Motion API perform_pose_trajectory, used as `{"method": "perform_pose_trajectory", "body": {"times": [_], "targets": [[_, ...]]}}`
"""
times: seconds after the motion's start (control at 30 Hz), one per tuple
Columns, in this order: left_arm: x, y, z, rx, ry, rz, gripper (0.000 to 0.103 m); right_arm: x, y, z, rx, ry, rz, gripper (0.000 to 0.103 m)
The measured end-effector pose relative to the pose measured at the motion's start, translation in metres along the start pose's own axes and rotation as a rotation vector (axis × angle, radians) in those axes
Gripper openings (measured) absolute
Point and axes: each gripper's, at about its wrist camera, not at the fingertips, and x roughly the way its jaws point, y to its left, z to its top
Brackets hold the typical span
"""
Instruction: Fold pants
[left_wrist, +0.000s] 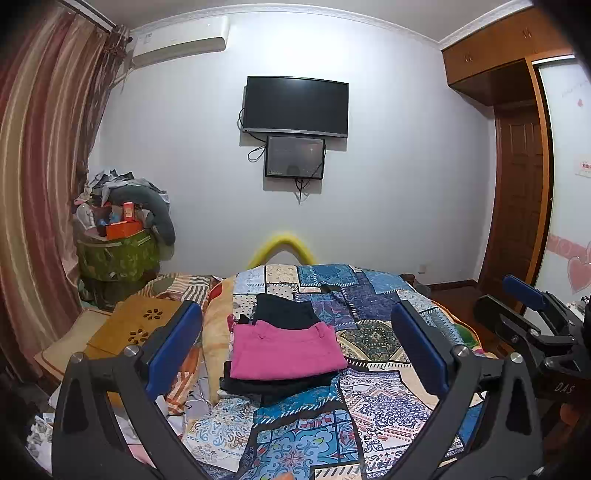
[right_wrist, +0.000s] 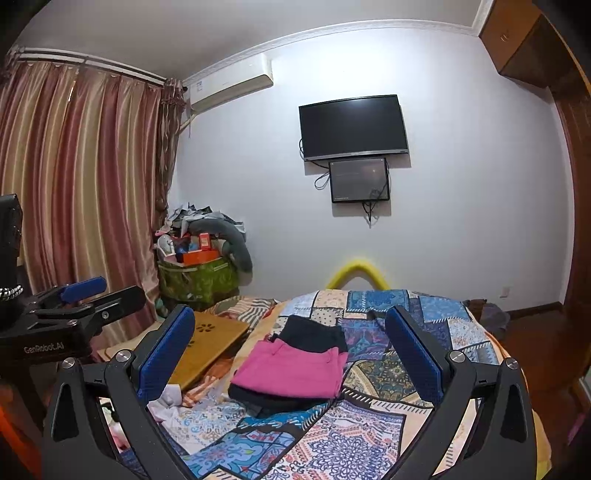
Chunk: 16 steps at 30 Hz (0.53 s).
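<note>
Nearest the left wrist camera, the left claw (left_wrist: 295, 350) stands with its blue-padded fingers (left_wrist: 173, 347) spread wide apart, holding nothing, raised over the bed. The right claw (right_wrist: 291, 354) is likewise wide apart and empty, its blue pads (right_wrist: 166, 354) framing the same stretch of bed. Each claw shows at the edge of the other's view: the right one at the right rim of the left wrist view, the left one at the left rim of the right wrist view.

Between the fingers lies the patchwork quilt (left_wrist: 373, 410), blue and cream, covering the bed. On it rests a stack of folded pants: pink pants (left_wrist: 284, 350) folded flat on top, a dark folded garment (left_wrist: 273, 386) just beneath them and sticking out at the near edge, and another dark folded piece (left_wrist: 284, 308) touching the pink pair on its far side. The stack is well apart from both claws.

To the left of the stack sits a wooden lap tray (right_wrist: 207, 347) with flower-shaped cutouts, on striped bedding.

Farther off, a yellow curved piece (left_wrist: 282, 247) rises behind the foot of the bed. In the far left corner a green bag (left_wrist: 118, 258) is heaped with clutter, beside striped curtains (left_wrist: 44, 155). On the far wall hang a dark television (left_wrist: 295, 105) and a smaller screen (left_wrist: 294, 157) below it.
</note>
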Motion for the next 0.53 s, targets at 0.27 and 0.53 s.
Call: {"method": "perform_pose_trajectory", "body": {"times": [0.27, 0.53], "targets": [[0.0007, -0.0061, -0.0029, 0.020, 0.000, 0.001, 0.103, 0.0014, -0.0016, -0.0016, 0.005, 0.008, -0.004, 0.102], [0.0076, -0.0060, -0.0046, 0.018, 0.019, -0.008, 0.103, 0.0041, -0.0041, -0.0020, 0.009, 0.017, -0.006, 0.102]]}}
